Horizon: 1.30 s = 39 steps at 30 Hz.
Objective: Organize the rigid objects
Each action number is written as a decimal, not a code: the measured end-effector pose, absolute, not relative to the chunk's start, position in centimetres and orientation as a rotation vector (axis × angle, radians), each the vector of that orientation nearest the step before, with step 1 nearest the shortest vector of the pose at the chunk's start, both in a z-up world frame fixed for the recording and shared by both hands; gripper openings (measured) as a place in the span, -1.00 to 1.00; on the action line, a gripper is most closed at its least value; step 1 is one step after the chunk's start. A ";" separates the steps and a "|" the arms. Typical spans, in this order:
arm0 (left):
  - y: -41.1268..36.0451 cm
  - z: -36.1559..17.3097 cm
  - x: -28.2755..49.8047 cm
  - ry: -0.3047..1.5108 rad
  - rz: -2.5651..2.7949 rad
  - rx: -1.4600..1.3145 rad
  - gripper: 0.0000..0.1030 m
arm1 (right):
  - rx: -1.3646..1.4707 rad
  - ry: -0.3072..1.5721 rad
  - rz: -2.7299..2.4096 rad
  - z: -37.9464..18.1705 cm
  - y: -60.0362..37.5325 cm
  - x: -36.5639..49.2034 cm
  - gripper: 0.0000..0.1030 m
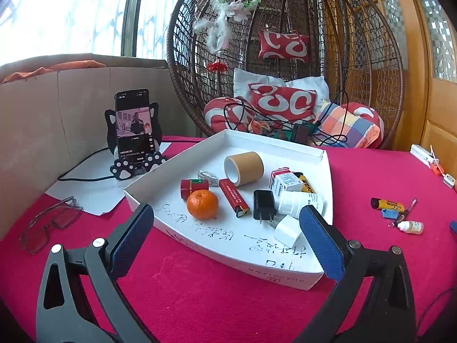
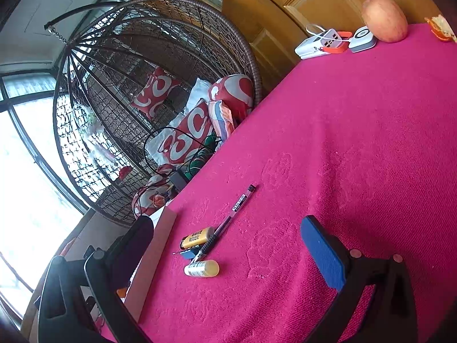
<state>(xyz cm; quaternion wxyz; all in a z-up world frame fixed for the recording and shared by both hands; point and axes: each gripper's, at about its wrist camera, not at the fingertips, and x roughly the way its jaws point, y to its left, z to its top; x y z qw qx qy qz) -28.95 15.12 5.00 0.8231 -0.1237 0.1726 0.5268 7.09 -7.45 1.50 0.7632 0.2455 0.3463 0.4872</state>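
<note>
Meanwhile both hand-held grippers, left (image 1: 227, 230) and right (image 2: 228, 243), gape empty over fuzzy magenta cloth (image 2: 342, 143)

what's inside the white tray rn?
In the white tray: tape roll, orange, red tin, red lighter, black charger, white bottle, medicine box, white plug. The gripper finger hides the tray's right corner.
</note>
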 end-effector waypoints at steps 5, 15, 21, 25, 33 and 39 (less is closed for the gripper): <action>15.5 4.4 -27.2 0.467 1.134 -0.231 1.00 | 0.552 0.746 1.068 1.5 -7.7 7.1 1.00; 16.1 4.0 -27.0 0.508 1.150 -0.250 1.00 | 0.573 0.739 1.076 1.5 -8.0 7.1 1.00; 16.0 4.0 -26.9 0.510 1.133 -0.241 1.00 | 0.577 0.737 1.078 1.4 -8.1 7.1 1.00; 16.0 4.2 -27.4 0.478 1.134 -0.259 1.00 | 0.571 0.738 1.076 1.4 -8.0 7.0 1.00; 16.6 4.6 -28.6 0.399 1.057 -0.342 1.00 | 0.559 0.744 1.069 1.5 -7.6 7.1 1.00; 17.5 5.9 -26.5 0.363 0.929 -0.421 1.00 | 0.532 0.755 1.056 1.6 -7.4 7.0 1.00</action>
